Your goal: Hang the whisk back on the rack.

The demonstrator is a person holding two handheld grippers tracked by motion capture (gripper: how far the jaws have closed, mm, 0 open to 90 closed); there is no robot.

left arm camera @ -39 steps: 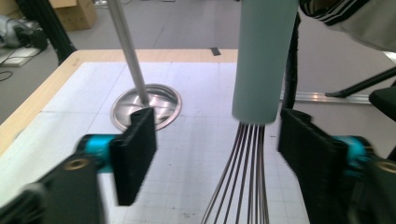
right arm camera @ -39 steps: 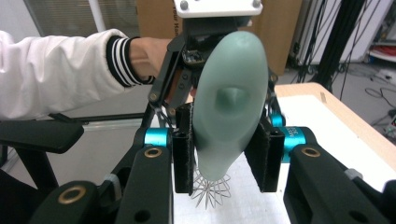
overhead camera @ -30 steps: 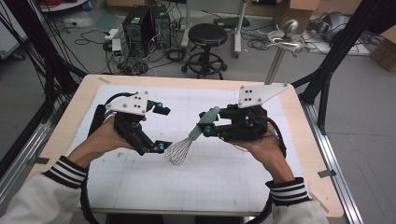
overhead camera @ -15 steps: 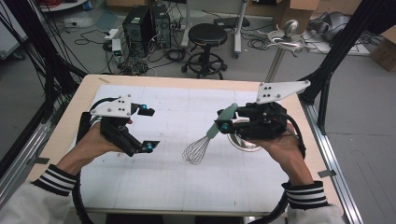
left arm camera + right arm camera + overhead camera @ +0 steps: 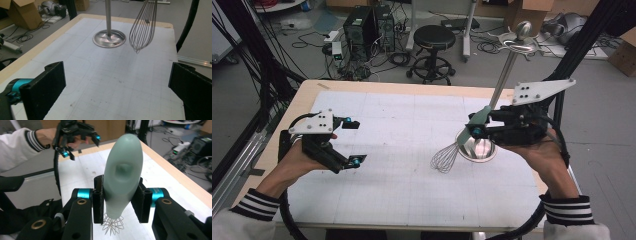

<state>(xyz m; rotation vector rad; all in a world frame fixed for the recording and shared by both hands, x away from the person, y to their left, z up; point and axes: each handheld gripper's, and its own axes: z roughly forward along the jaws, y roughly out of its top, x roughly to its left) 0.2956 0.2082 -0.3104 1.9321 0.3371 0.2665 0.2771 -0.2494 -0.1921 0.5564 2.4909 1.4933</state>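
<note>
A wire whisk with a pale green handle (image 5: 479, 119) hangs tilted above the white mat, its wire head (image 5: 444, 157) pointing down and left. My right gripper (image 5: 473, 126) is shut on the handle (image 5: 122, 177), with the wires (image 5: 112, 226) showing below the jaws. My left gripper (image 5: 351, 142) is at the mat's left side, open and holding nothing, well apart from the whisk. Between its wide jaws I see bare mat, and the whisk head (image 5: 143, 25) hangs farther off. The left gripper (image 5: 75, 135) also appears far off in the right gripper view.
A metal stand with a round base (image 5: 484, 149) and a tall pole (image 5: 508, 70) sits on the mat just behind the whisk; its base (image 5: 109, 38) lies left of the whisk head. The table's wooden edge (image 5: 302, 100) frames the mat. A stool (image 5: 433, 37) and cables are on the floor beyond.
The two grippers have drawn apart: the left one moved left and lower, away from the whisk head, and the right one carried the whisk right and slightly up, toward the stand.
</note>
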